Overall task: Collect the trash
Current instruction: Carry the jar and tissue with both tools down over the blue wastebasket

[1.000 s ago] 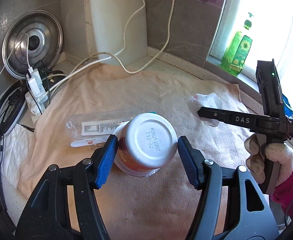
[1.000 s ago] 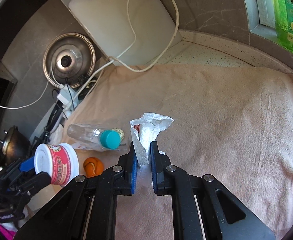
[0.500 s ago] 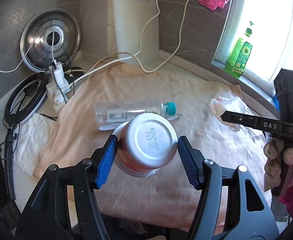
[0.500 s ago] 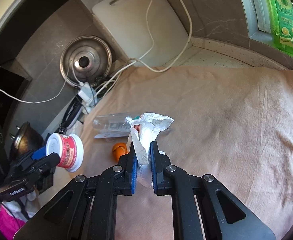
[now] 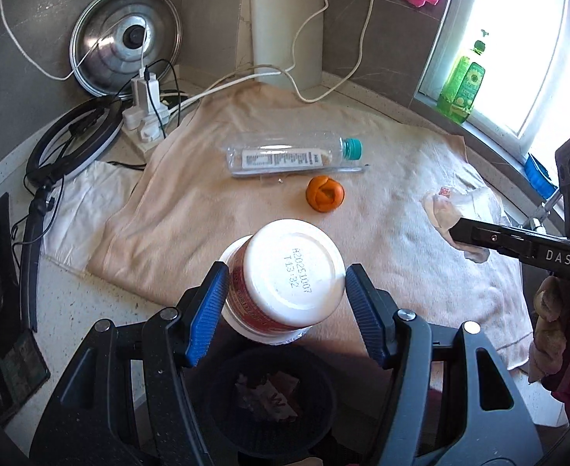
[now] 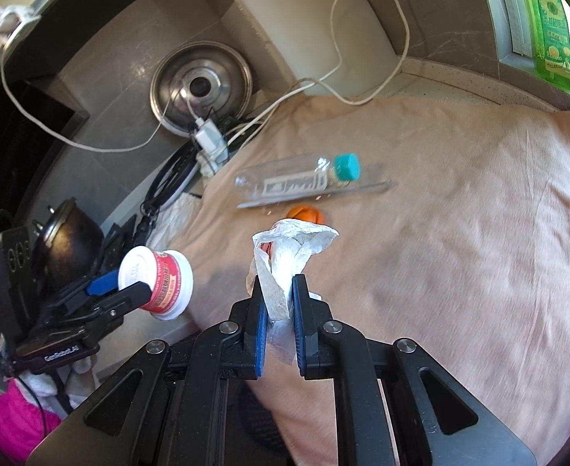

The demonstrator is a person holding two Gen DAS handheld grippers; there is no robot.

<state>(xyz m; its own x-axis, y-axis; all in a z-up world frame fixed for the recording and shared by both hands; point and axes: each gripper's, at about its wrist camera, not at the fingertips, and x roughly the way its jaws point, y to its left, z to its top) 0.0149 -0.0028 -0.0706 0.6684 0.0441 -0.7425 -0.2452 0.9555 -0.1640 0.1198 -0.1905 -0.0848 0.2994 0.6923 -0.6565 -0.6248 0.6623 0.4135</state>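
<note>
The left gripper [image 5: 285, 303] pinches a red-and-white tub [image 5: 285, 283] between its blue fingers [image 5: 207, 310], above a dark bin [image 5: 269, 400] at the worktop edge. The right gripper [image 6: 279, 303] clamps crumpled white paper [image 6: 288, 256]. A clear bottle [image 5: 288, 155] and orange peel [image 5: 325, 193] lie on the beige cloth [image 5: 207, 213].

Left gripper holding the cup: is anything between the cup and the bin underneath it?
Nothing visible. The left gripper holds the cup above the black bin, whose open mouth shows only crumpled trash inside. The bin's rim is partly hidden by the gripper.
</note>
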